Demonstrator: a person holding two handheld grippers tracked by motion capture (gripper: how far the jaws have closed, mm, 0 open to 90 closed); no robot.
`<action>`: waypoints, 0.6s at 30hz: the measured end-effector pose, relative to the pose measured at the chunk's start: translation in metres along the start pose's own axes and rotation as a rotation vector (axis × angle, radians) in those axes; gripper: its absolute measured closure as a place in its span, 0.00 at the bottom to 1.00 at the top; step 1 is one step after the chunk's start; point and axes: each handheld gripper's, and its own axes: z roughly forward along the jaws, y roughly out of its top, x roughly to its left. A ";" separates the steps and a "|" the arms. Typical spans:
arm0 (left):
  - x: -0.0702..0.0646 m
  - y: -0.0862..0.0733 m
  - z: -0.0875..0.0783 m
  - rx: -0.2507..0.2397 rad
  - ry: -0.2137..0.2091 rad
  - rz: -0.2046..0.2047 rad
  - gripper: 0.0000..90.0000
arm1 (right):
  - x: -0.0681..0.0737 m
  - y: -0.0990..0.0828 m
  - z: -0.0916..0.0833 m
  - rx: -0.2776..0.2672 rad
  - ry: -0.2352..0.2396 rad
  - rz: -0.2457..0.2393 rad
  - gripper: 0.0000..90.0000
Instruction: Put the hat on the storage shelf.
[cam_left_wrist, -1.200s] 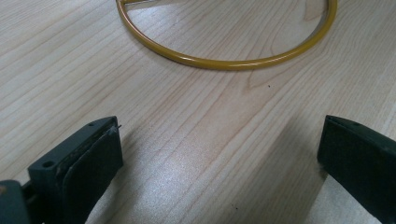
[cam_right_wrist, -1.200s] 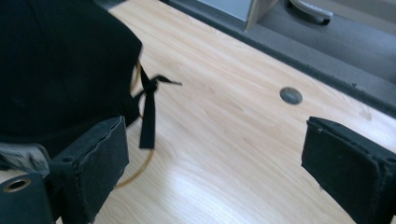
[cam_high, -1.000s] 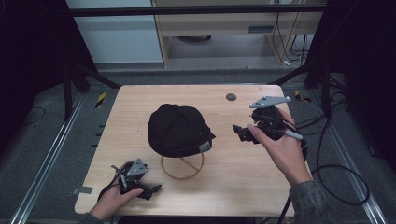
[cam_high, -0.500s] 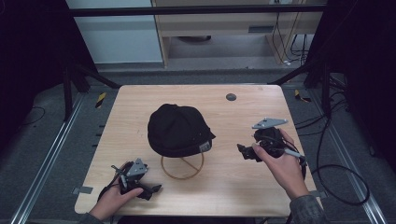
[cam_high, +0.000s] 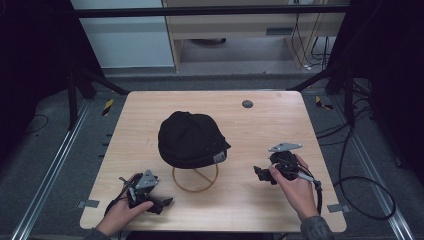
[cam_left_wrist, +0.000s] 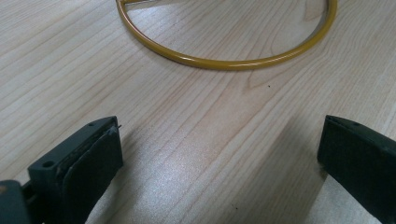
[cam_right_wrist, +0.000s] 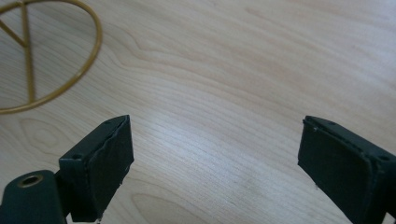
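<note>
A black cap (cam_high: 191, 139) is sitting on a gold wire stand (cam_high: 195, 178) in the middle of the wooden table (cam_high: 150, 107). The left gripper (cam_high: 162, 204) is resting near the front edge, its jaws spread wide over bare wood, the stand's ring (cam_left_wrist: 224, 59) lying just ahead. The right gripper (cam_high: 260, 173) is hanging to the stand's right, jaws likewise parted and holding nothing. I am thinking the stand looks light: nudging its ring could be tipping it and dropping the cap.
</note>
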 end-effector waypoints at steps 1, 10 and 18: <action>0.000 0.000 0.000 0.000 0.000 0.000 0.00 | -0.001 -0.003 0.004 0.001 -0.002 0.008 0.12; 0.000 0.000 0.000 0.000 0.000 0.000 0.00 | -0.003 -0.029 0.039 0.048 -0.018 0.066 0.10; 0.000 0.000 0.000 0.000 0.000 0.000 0.00 | 0.001 -0.039 0.046 -0.017 -0.070 0.033 0.05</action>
